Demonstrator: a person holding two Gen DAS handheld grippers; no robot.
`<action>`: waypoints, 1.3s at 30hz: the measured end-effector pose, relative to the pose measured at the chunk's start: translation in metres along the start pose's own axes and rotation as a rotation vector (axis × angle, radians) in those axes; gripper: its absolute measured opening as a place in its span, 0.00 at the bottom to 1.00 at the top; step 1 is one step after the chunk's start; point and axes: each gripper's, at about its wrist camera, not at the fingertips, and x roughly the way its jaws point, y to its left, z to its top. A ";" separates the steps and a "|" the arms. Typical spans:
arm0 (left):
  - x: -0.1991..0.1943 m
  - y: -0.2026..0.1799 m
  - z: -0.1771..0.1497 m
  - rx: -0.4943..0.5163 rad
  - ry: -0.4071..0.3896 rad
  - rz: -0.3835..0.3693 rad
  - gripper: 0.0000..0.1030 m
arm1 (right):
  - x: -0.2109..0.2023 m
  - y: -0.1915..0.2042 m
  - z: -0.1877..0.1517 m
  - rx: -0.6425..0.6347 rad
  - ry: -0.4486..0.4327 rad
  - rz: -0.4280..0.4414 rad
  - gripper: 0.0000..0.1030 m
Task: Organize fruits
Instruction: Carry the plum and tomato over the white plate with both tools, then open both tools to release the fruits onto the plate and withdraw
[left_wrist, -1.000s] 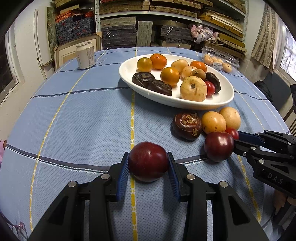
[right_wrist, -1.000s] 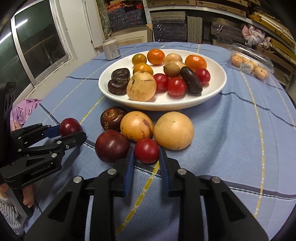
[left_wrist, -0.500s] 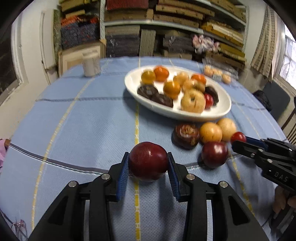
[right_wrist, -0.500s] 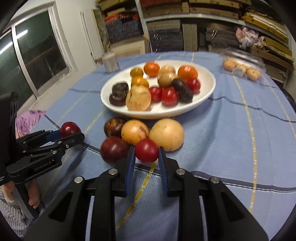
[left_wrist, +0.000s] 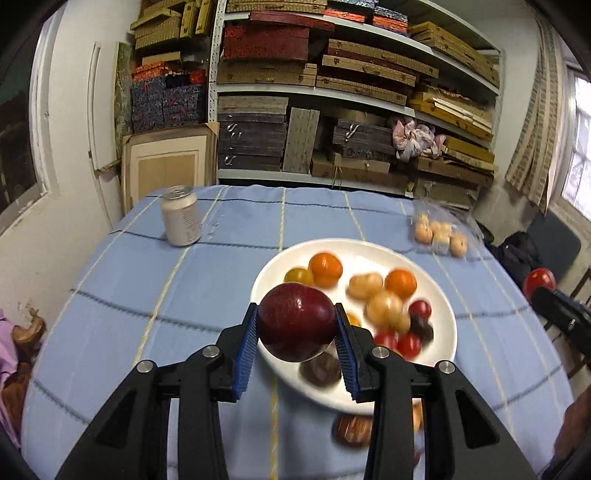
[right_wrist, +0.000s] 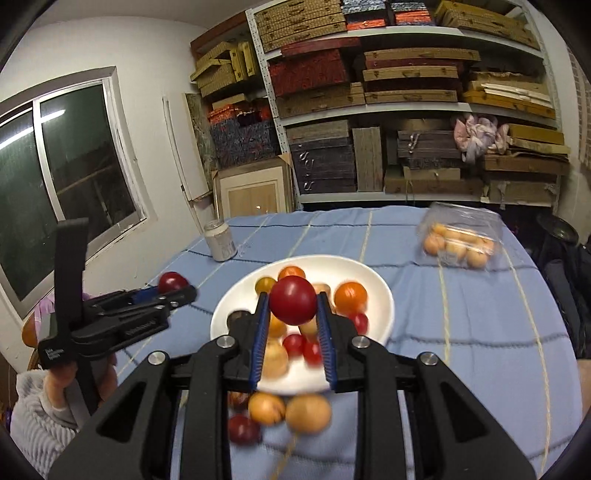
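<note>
Two fruits ride in our tongs above the blue-clothed bench (left_wrist: 110, 302). From the left wrist view, we see the left tongs (left_wrist: 297, 325) clenched on a dark red plum (left_wrist: 296, 322), their blue pads (left_wrist: 246, 347) pressing its widest part from either side. It hangs in front of the near rim of the white plate (left_wrist: 448, 332), which is already crowded with oranges, small tomatoes and darker fruit. A can (left_wrist: 181, 216) stands well apart at the far left, and a clear bag of pale fruit (left_wrist: 439, 232) lies beyond the plate.

From the right wrist view, the right tongs (right_wrist: 292, 308) grip a red tomato (right_wrist: 293, 300) across its middle, over the plate (right_wrist: 382, 295). More fruit, blurred, waits on the cloth just in front of the plate, among it a pale round fruit (right_wrist: 308, 412).

We judge both fruits light, smooth and easily bruised; the tomato's thin skin could split under a hard squeeze. The broad middle is the safe place to hold, since a grip nearer either end might let the glossy skin slip.
</note>
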 end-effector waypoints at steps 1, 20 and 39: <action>0.010 -0.001 0.006 -0.004 0.004 0.000 0.39 | 0.009 0.002 0.004 -0.002 0.008 0.003 0.24; 0.111 -0.003 0.014 0.050 0.053 0.120 0.39 | 0.136 0.002 0.005 -0.024 0.152 -0.012 0.24; 0.119 -0.008 0.012 0.087 0.050 0.133 0.39 | 0.153 -0.003 0.000 -0.034 0.197 -0.012 0.24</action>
